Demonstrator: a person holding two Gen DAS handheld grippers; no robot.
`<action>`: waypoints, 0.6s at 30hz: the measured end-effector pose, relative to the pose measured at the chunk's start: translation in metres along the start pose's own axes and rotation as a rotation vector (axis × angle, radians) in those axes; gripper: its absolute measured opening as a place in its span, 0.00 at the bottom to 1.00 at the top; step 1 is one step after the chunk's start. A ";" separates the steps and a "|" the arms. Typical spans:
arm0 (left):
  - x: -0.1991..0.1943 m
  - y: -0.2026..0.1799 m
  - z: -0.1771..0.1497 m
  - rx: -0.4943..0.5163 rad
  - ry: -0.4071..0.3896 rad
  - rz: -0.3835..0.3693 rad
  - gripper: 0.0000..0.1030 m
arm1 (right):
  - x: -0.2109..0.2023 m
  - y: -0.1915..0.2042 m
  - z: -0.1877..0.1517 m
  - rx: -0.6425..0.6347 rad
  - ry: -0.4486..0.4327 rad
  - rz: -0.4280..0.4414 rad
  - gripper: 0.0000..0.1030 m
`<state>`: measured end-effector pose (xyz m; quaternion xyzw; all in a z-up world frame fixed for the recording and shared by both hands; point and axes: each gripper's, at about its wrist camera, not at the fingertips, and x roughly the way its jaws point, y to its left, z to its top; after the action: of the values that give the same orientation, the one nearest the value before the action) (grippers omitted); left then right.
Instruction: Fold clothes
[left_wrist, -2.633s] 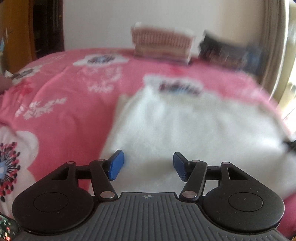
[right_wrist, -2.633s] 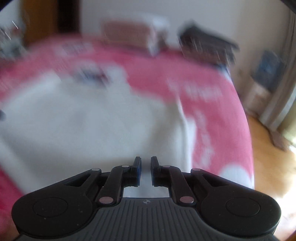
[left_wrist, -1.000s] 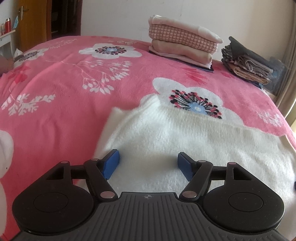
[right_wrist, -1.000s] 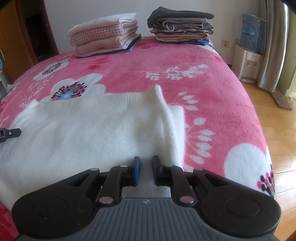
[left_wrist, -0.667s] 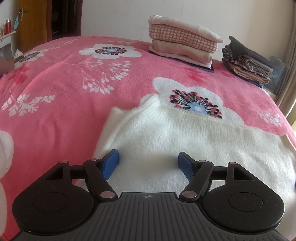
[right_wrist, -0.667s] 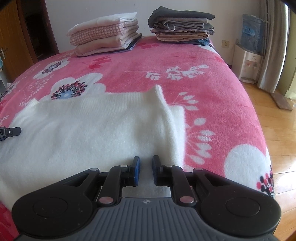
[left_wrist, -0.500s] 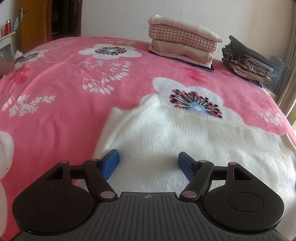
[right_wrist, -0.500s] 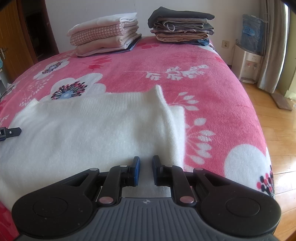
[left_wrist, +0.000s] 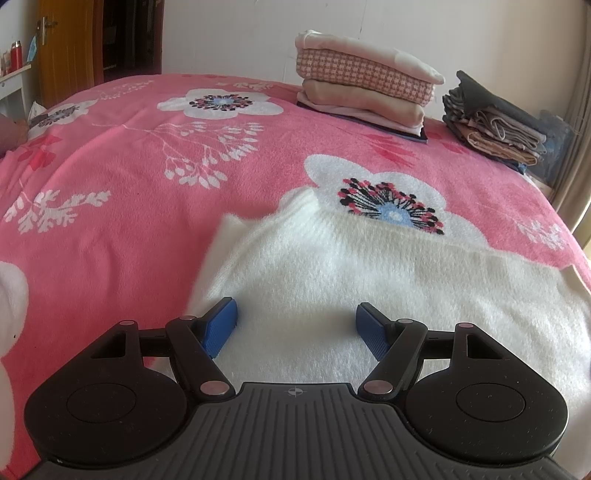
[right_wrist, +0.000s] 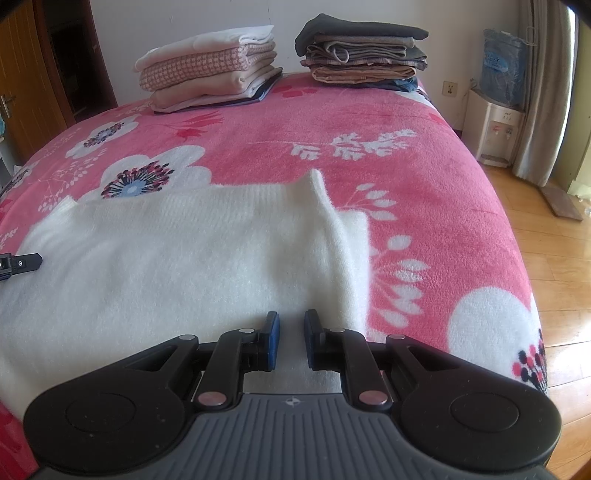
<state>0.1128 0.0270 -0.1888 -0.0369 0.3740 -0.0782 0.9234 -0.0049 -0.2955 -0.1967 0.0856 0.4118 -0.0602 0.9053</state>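
Two grippers sit low over the white sweater (left_wrist: 369, 280), spread along the near edge of the pink floral blanket (left_wrist: 129, 177). Your left gripper (left_wrist: 297, 326) gapes wide, pinching nothing; your right gripper (right_wrist: 291, 341) is nearly closed, a narrow gap showing. Two folded stacks (right_wrist: 210, 70) line the far edge.

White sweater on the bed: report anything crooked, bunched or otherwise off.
The white sweater lies mostly flat on the pink blanket, but its far corners poke up in small peaks, clearest in the right wrist view, and an underlayer sticks out unevenly along its side. The two folded stacks behind look tidy.
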 end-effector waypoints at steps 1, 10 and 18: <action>0.000 0.000 0.000 0.000 0.000 0.000 0.70 | 0.000 0.000 0.000 0.000 0.000 0.000 0.15; 0.000 0.000 -0.001 0.003 -0.003 0.000 0.70 | 0.000 0.001 -0.001 -0.004 -0.002 -0.003 0.15; 0.000 -0.001 -0.001 0.004 -0.005 0.001 0.70 | 0.000 0.001 0.000 -0.004 -0.001 -0.004 0.15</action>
<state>0.1120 0.0262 -0.1892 -0.0349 0.3717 -0.0784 0.9244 -0.0053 -0.2944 -0.1965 0.0830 0.4116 -0.0612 0.9055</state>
